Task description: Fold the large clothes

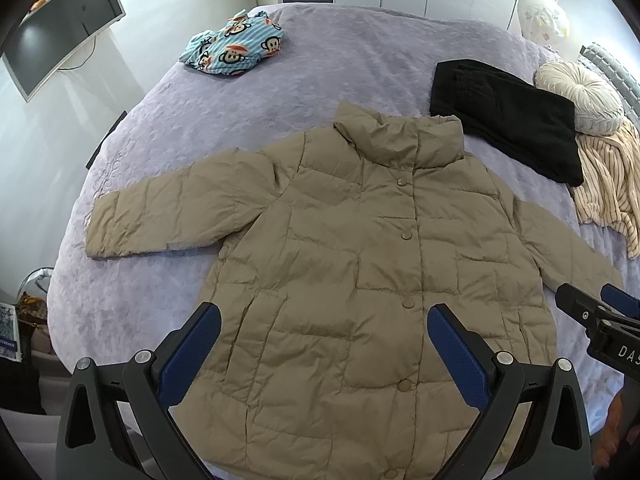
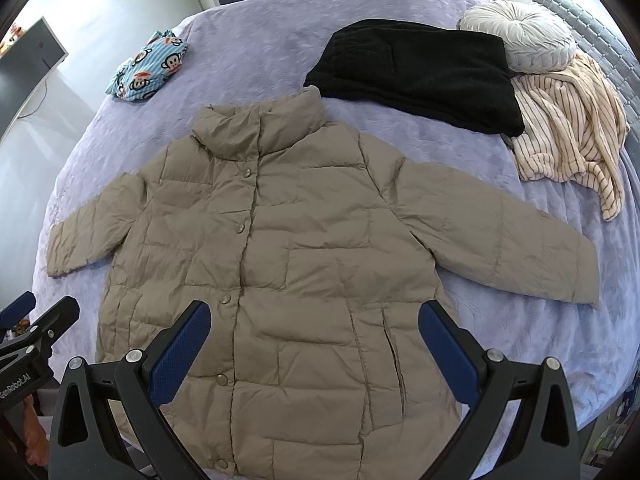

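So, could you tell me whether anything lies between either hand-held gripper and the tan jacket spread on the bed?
Nothing visible does. The left hand-held gripper and right hand-held gripper hang open over the tan jacket; the black garment lies beyond its collar.

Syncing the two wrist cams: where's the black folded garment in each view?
Left wrist: black folded garment upper right, just beyond the jacket's collar, beside the round cushion.
Right wrist: black folded garment top centre-right, beyond the collar, left of the round cushion.
Shared landmark: the tan puffer jacket, spread flat on the bed with both sleeves out.
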